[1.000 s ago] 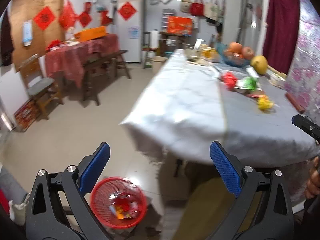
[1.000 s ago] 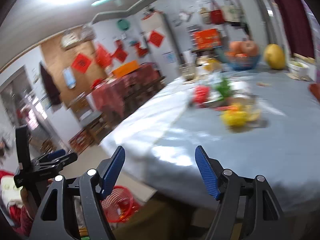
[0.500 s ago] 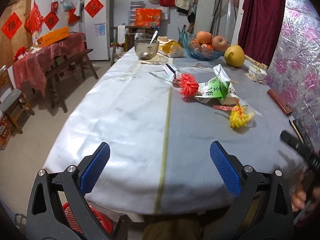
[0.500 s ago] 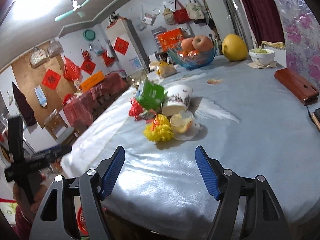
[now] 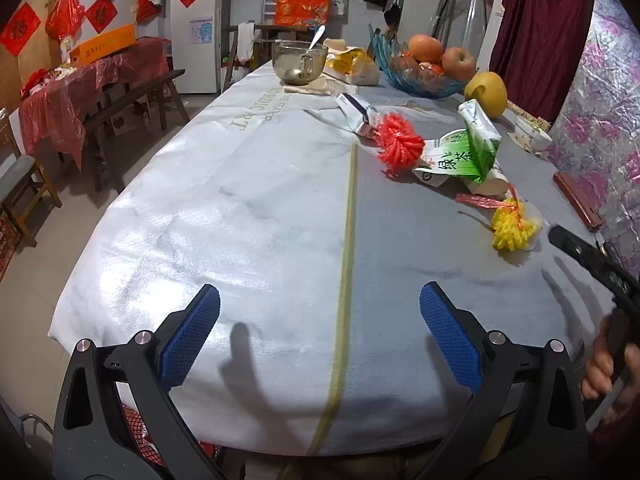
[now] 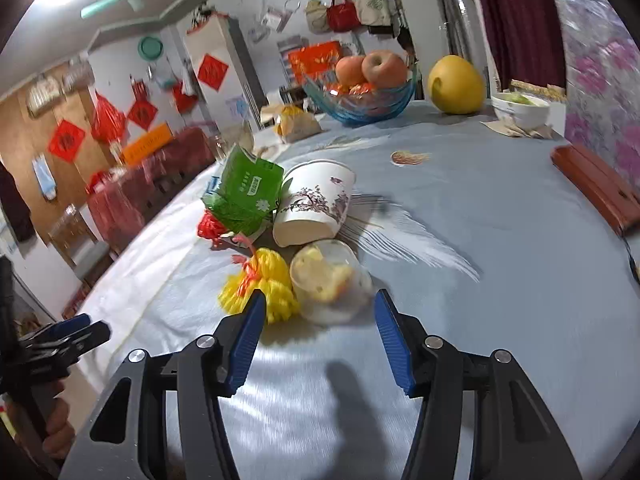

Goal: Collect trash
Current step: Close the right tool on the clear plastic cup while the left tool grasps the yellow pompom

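Observation:
Trash lies on the grey tablecloth: a yellow foam net, a clear plastic cup on its side, a tipped paper cup, a green tea carton, a red foam net and a small white carton. My right gripper is open, just short of the clear cup and yellow net. My left gripper is open and empty over the table's near edge. A red mesh bin shows below the table edge.
A blue fruit bowl with apples, a pomelo, a glass bowl with spoon, a white bowl and a red-brown case stand on the table. A red-covered table and bench stand left.
Both grippers have risen from below the table edge to over the table. The right one has closed in on the clear cup and yellow net. Both stay open.

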Motion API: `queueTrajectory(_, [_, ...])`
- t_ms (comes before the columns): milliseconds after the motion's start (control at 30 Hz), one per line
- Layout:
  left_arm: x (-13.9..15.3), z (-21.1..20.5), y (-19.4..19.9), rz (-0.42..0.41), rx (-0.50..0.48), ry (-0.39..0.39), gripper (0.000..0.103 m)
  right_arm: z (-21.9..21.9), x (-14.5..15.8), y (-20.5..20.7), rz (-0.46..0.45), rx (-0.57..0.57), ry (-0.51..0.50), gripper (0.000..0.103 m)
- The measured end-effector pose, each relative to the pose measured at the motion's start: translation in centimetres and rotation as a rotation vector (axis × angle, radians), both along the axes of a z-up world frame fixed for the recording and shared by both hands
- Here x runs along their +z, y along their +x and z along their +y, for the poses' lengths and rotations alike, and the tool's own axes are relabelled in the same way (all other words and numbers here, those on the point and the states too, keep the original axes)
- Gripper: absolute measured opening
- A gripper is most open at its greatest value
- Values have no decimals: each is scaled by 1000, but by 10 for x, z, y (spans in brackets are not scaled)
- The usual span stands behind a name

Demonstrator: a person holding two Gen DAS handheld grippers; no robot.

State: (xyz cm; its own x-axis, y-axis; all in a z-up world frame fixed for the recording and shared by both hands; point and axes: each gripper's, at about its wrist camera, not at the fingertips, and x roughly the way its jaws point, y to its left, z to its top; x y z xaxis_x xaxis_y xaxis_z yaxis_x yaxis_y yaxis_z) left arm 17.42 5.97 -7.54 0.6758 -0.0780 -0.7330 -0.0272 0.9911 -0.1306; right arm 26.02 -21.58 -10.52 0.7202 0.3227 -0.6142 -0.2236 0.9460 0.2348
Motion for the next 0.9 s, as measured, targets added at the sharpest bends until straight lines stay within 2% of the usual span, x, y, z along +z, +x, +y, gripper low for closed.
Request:
queueTrajectory(100, [-2, 4, 1, 4, -1, -7, 96, 17, -4, 20, 20, 10, -72, 56])
queueTrajectory(233, [-3, 5, 1, 2, -4, -2, 96, 24, -5, 30, 26, 9, -118, 53])
queueTrajectory(400, [-4, -1, 6, 4, -32, -2, 96, -3, -6, 26, 19, -40, -57, 44])
queueTrajectory(467, [-4, -8, 11, 6, -55, -2, 96, -17, -6, 19, 14, -65, -27, 44])
queueTrajectory(667, [1, -41, 23, 2, -127, 3, 96, -49, -9, 4, -1, -136, -53, 45])
queueTrajectory(733, [3, -54, 27, 3, -158, -5, 96, -53, -8, 6, 8, -125, -48, 45])
queueTrajectory(800, [5, -70, 33, -3, -192, 1, 96, -56, -5, 5, -9, -125, -29, 51])
queueTrajectory(900, [7, -94, 40, -16, -229, 38, 96, -56, -6, 9, -6, -127, -56, 53])
